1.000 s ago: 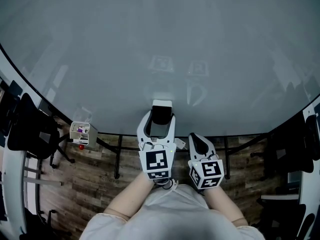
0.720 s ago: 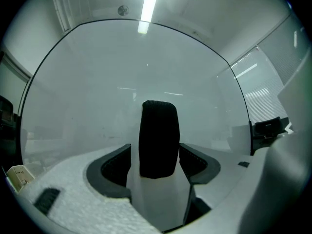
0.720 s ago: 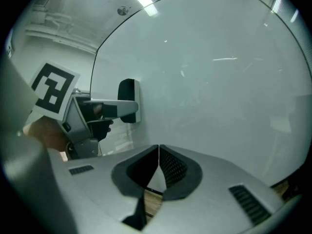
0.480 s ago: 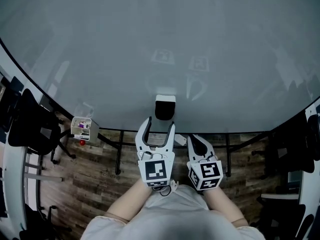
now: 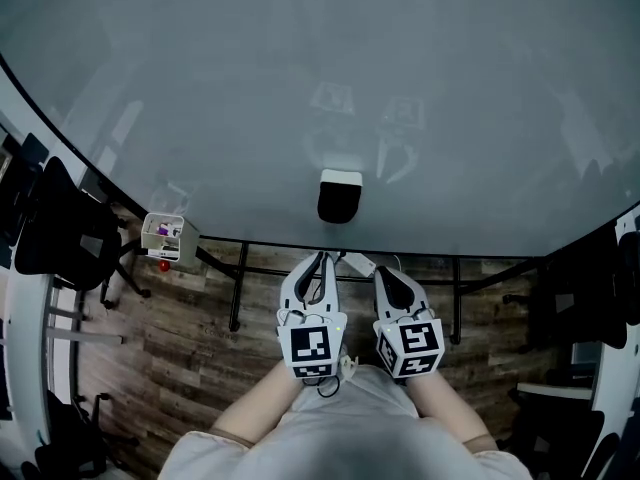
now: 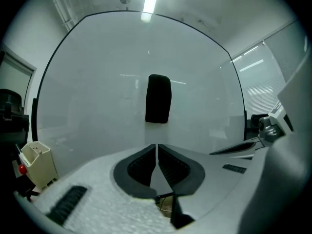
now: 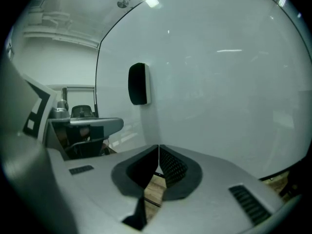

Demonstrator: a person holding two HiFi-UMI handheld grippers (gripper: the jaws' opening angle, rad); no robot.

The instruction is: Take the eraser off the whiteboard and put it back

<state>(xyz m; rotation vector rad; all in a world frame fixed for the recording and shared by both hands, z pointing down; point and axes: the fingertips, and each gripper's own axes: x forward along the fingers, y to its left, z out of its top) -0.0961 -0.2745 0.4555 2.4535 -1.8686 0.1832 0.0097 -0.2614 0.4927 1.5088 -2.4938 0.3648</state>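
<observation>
The black eraser (image 5: 340,196) sticks on the whiteboard (image 5: 300,88) near its lower edge, with nothing touching it. It shows as a dark upright block in the left gripper view (image 6: 158,99) and, side on, in the right gripper view (image 7: 138,84). My left gripper (image 5: 322,260) hangs below the eraser and back from the board. Its jaws are closing, and the pads meet with nothing between them (image 6: 157,145). My right gripper (image 5: 385,273) is beside it on the right, shut and empty (image 7: 159,146).
A small white holder box (image 5: 164,236) with markers hangs at the board's lower left. The board's black stand bars (image 5: 240,298) cross the wooden floor below. Dark office chairs (image 5: 60,243) stand at the left, and more dark furniture (image 5: 590,298) at the right.
The left gripper let go of the eraser, leaving it on the board, then drew back and down and closed its jaws. The right gripper sank slightly.
</observation>
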